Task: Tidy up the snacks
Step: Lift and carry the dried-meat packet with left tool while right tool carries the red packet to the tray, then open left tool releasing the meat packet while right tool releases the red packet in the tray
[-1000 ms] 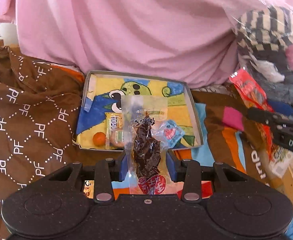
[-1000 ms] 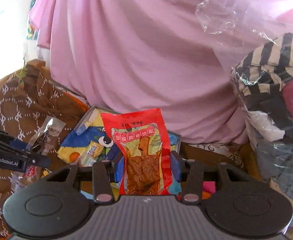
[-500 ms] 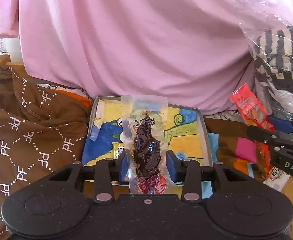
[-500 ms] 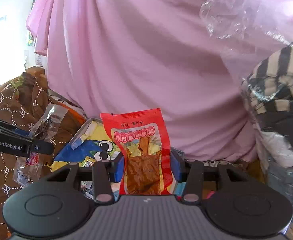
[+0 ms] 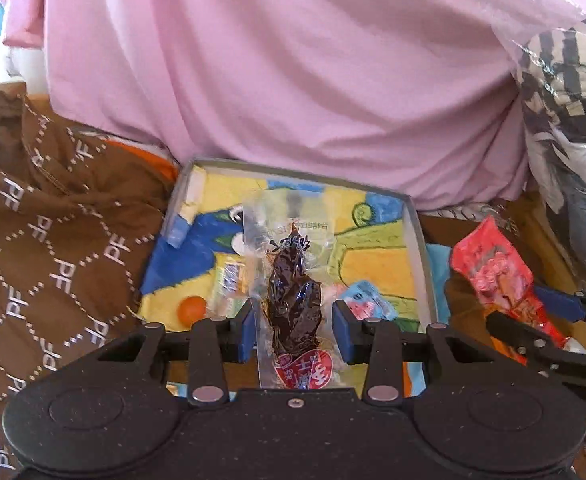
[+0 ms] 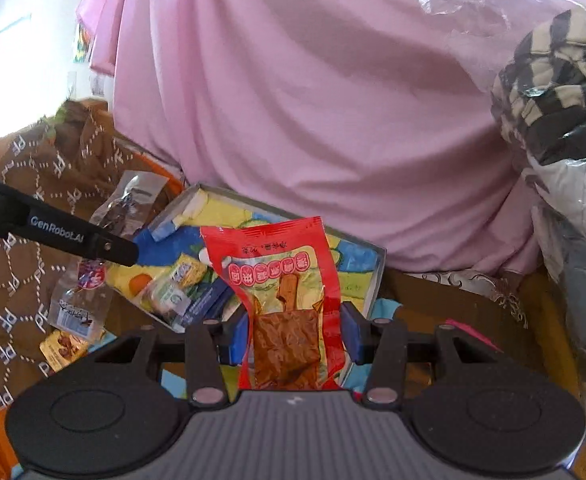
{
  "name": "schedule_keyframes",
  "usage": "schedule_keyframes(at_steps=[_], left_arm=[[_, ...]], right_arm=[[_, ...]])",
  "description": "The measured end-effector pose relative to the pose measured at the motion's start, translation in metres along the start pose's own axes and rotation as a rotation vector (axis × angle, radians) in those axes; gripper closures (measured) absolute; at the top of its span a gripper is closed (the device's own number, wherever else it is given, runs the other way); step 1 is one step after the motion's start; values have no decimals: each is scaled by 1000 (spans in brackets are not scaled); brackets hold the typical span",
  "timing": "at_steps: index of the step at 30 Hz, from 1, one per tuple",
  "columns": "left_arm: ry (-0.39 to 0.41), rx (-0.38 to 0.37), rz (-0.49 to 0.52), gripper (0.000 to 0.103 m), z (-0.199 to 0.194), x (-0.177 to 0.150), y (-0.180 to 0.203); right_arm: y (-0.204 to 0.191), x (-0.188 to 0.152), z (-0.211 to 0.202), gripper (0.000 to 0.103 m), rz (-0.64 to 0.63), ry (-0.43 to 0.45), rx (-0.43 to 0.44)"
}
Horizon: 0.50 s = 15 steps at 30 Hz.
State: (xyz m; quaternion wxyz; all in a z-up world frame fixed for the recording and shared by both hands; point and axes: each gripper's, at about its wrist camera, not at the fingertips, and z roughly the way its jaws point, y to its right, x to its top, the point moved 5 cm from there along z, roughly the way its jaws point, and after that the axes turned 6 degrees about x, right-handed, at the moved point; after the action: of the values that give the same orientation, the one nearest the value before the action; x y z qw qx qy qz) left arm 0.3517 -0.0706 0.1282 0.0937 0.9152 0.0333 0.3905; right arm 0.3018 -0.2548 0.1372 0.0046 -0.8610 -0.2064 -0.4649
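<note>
Left gripper: blue pads clamped on a clear packet holding a dark dried snack with a red label at its foot; the packet stands upright between the pads, poised over the near edge of the tray.

Right gripper: pads closed on a red packet with a brown slab showing through its window; the packet stands upright above the tray's near right corner.

Tray: shallow, grey-rimmed, lined with a cartoon print in yellow, blue and green. Contents, as far as can be told: an orange ball, a small yellow-and-white wrapped sweet, a light blue wrapper just right of the left gripper's pad, and a white-and-blue stick leaning along the left wall. The right wrist view adds a dark blue bar near the front edge.

Outside the tray: one small brown-printed pack on the brown patterned cloth, at its near left.

Surroundings: pink sheet draped behind; striped fabric under clear plastic to the right.

Status, by judgement: partly done. Several snacks are already in the tray; two are in hand above it and not yet set down; at least one loose pack is left on the cloth.
</note>
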Motion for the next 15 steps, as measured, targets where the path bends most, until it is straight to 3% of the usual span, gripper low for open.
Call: schedule_keyframes(at_steps=[7, 11, 15], left_arm=[[-5, -40, -8, 62, 30, 27, -7], [9, -43, 41, 61, 72, 54, -10], [-6, -20, 40, 61, 118, 64, -22]], right_arm=[[-7, 28, 34, 52, 39, -33, -50], [-10, 46, 83, 52, 34, -40, -69], [-14, 43, 131, 52, 39, -73, -69]])
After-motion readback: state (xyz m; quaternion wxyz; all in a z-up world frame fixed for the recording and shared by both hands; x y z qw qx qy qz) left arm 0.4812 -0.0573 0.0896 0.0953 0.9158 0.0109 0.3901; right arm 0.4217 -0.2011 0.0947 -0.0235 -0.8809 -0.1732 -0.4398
